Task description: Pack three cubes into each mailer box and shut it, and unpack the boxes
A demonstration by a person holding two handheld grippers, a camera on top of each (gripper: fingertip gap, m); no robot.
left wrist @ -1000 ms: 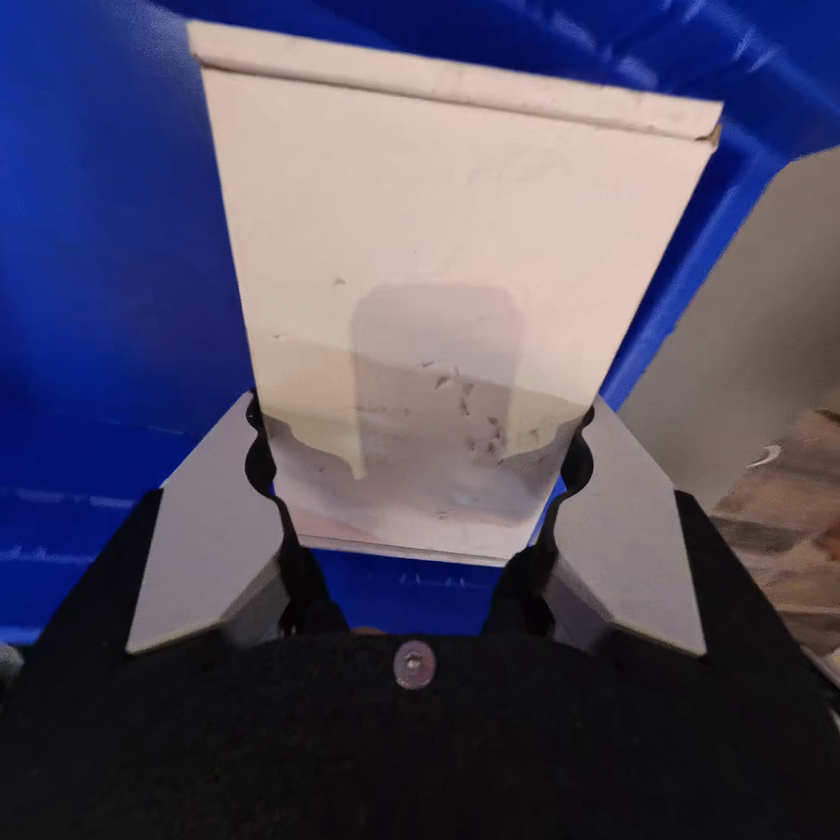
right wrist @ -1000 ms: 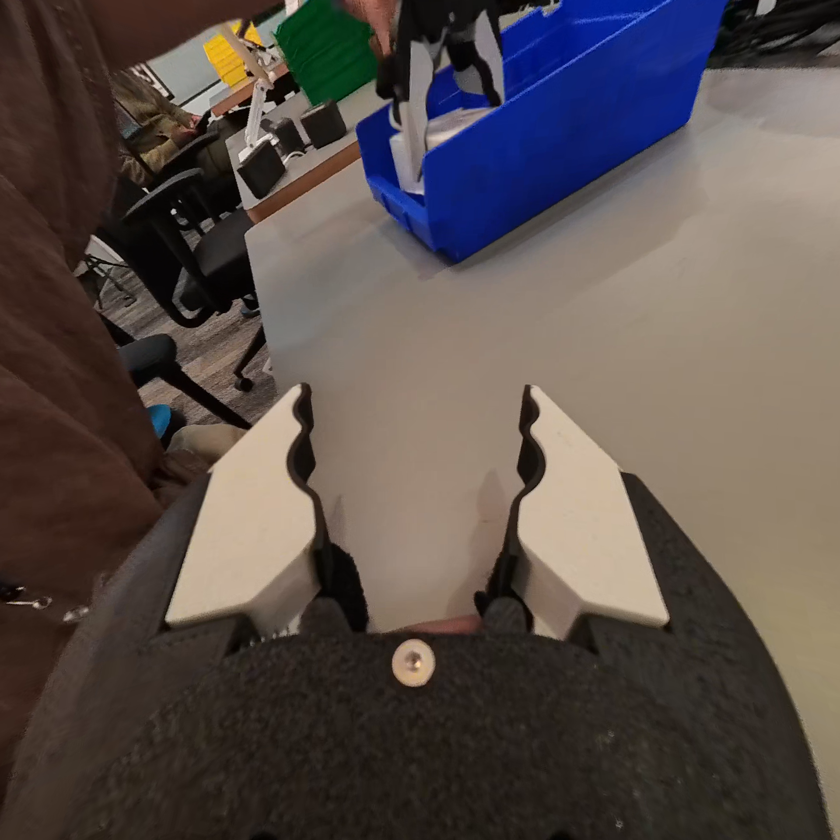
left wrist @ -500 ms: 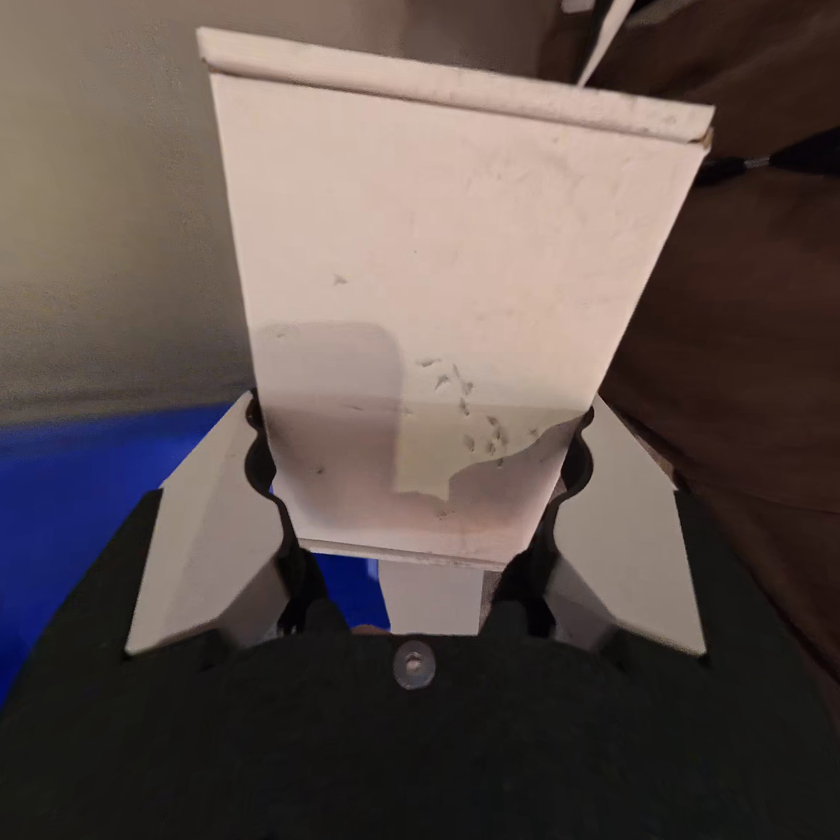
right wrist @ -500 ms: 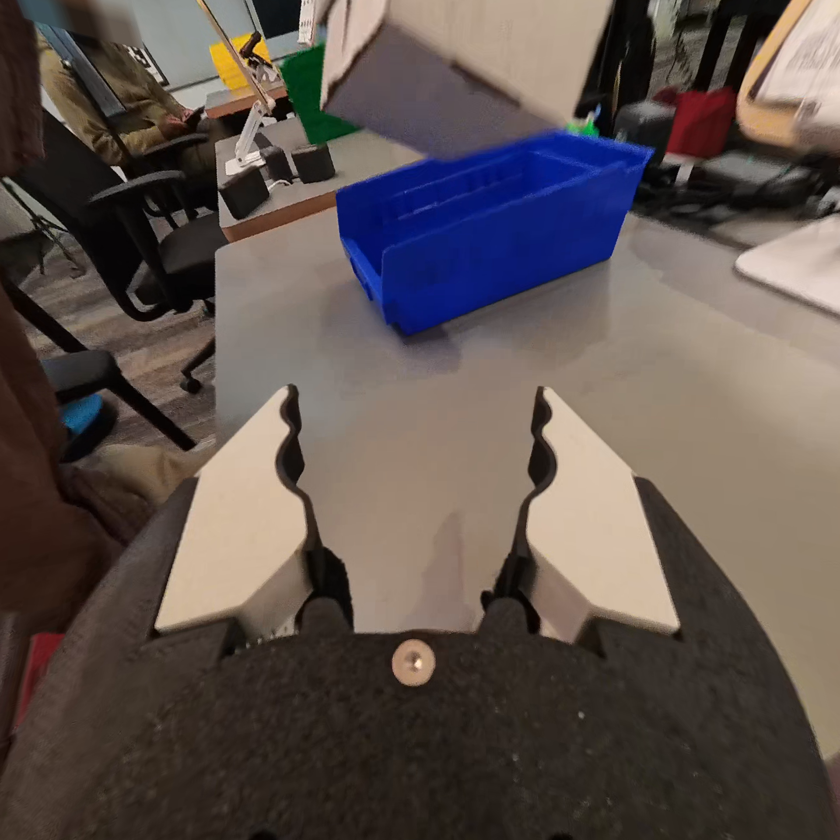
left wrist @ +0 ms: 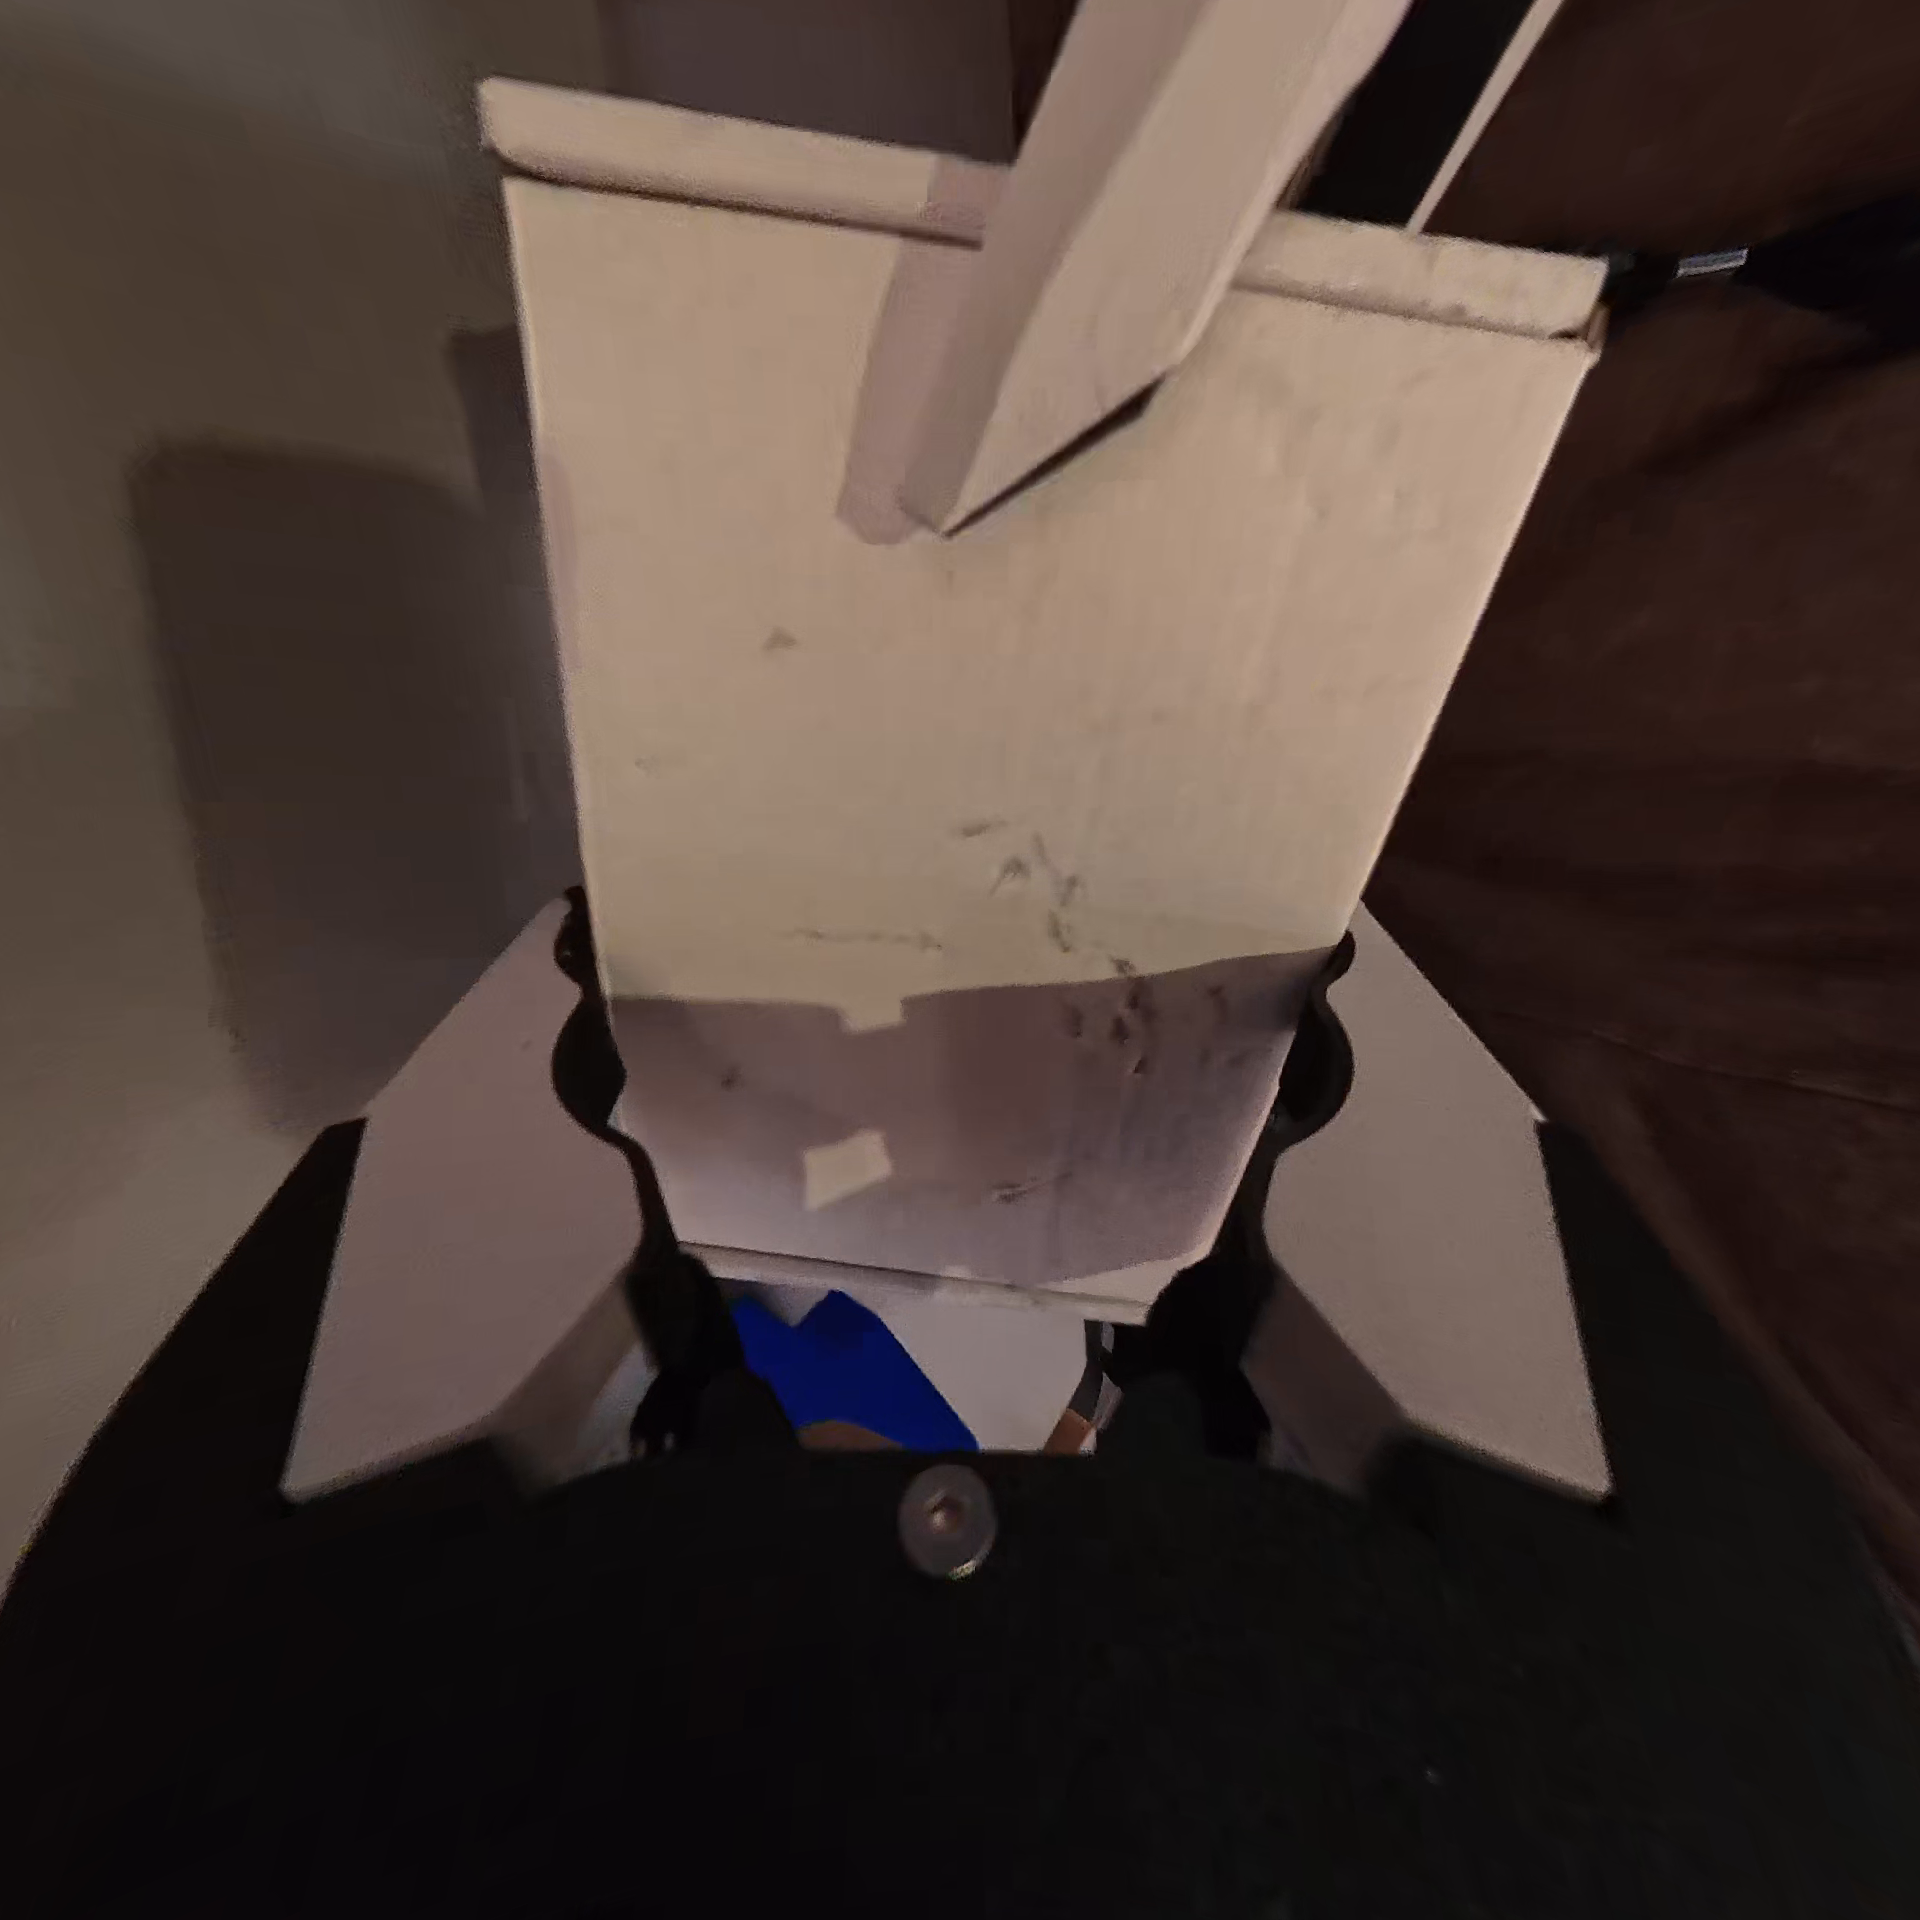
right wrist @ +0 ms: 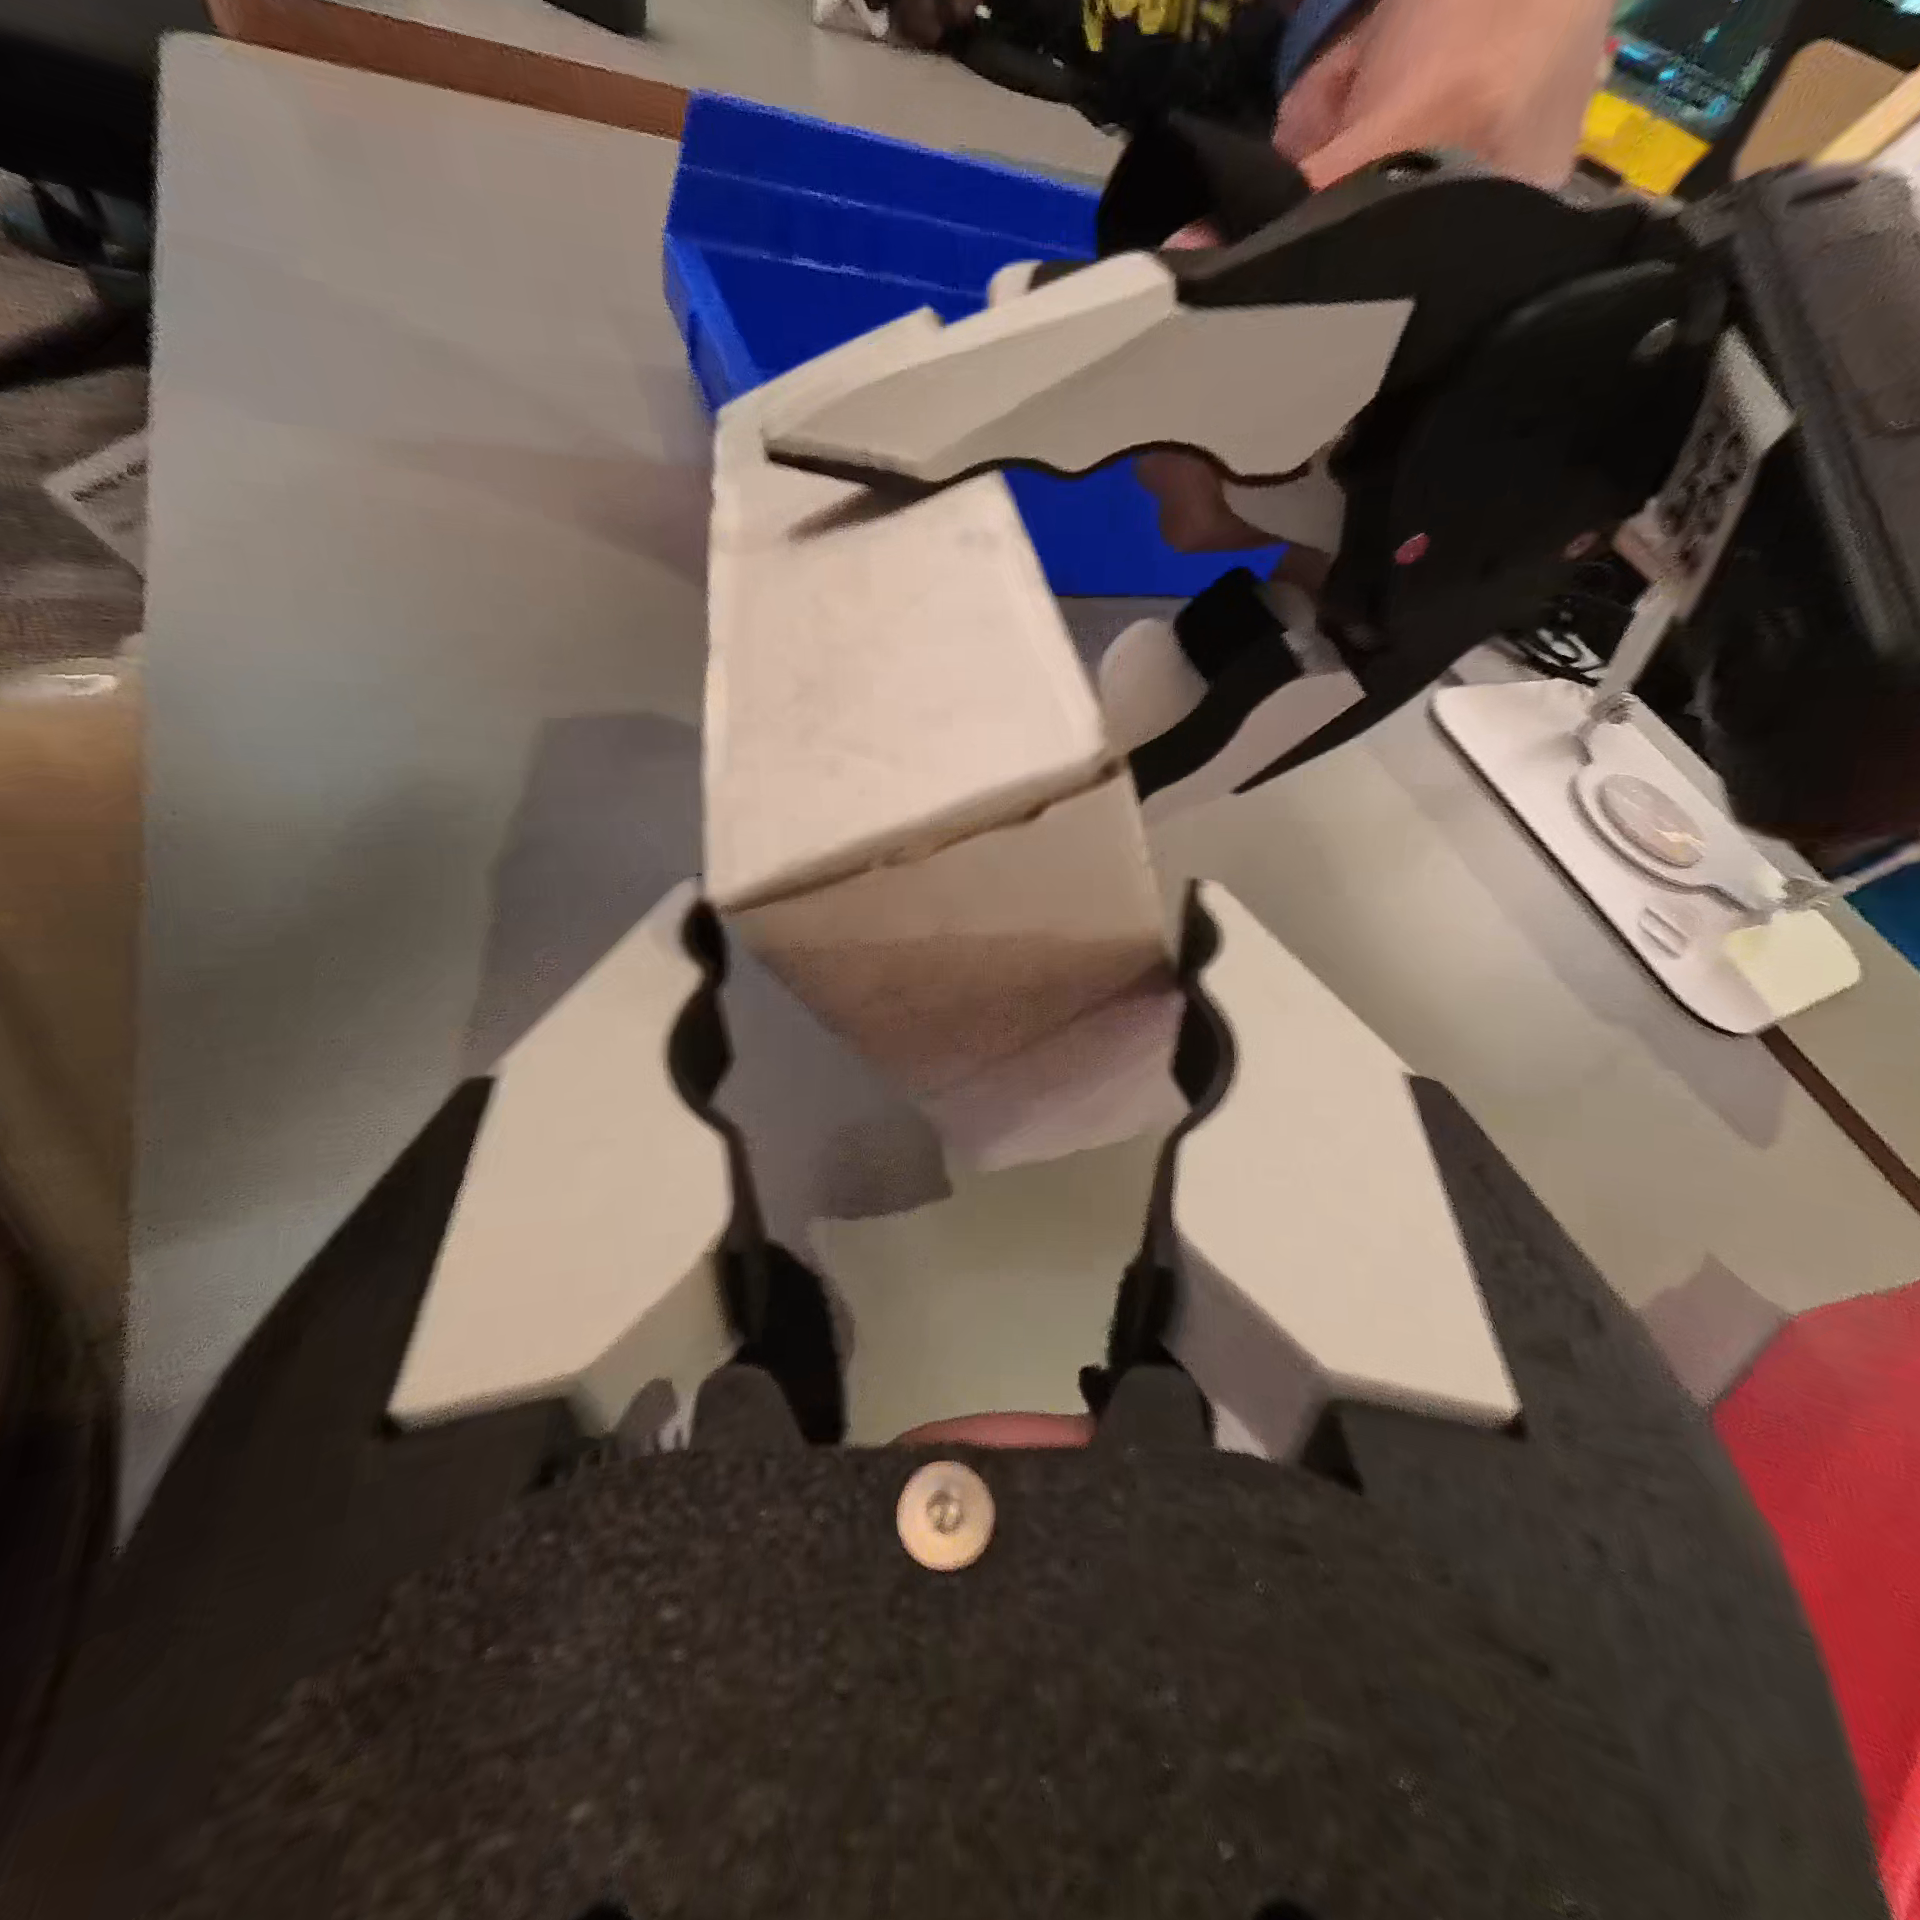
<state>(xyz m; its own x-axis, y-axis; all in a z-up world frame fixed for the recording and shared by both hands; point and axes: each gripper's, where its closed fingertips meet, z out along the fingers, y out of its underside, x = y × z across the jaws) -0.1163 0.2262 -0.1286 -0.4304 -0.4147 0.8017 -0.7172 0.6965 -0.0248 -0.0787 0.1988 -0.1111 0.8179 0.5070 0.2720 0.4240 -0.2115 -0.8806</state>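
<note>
My left gripper [left wrist: 956,935] is shut on a closed white mailer box [left wrist: 987,644], gripping its two side walls. In the right wrist view the box [right wrist: 883,686] hangs tilted above the grey table [right wrist: 395,520], with the left gripper [right wrist: 945,561] clamping it from the upper right. My right gripper [right wrist: 945,914] is open, with its jaws on either side of the box's near lower end. One of its fingers [left wrist: 1039,260] shows over the far end of the box in the left wrist view. No cubes are in view.
A blue bin [right wrist: 831,239] stands on the table behind the box and shows below it in the left wrist view [left wrist: 852,1382]. A white stand base [right wrist: 1621,831] lies at the right table edge. Something red [right wrist: 1829,1507] is at the lower right. About 6 cm separates my left fingertips from my right.
My left gripper has lifted the box out of the blue bin and carried it over the table to the right gripper. The right gripper has come up so its open jaws straddle the box's end.
</note>
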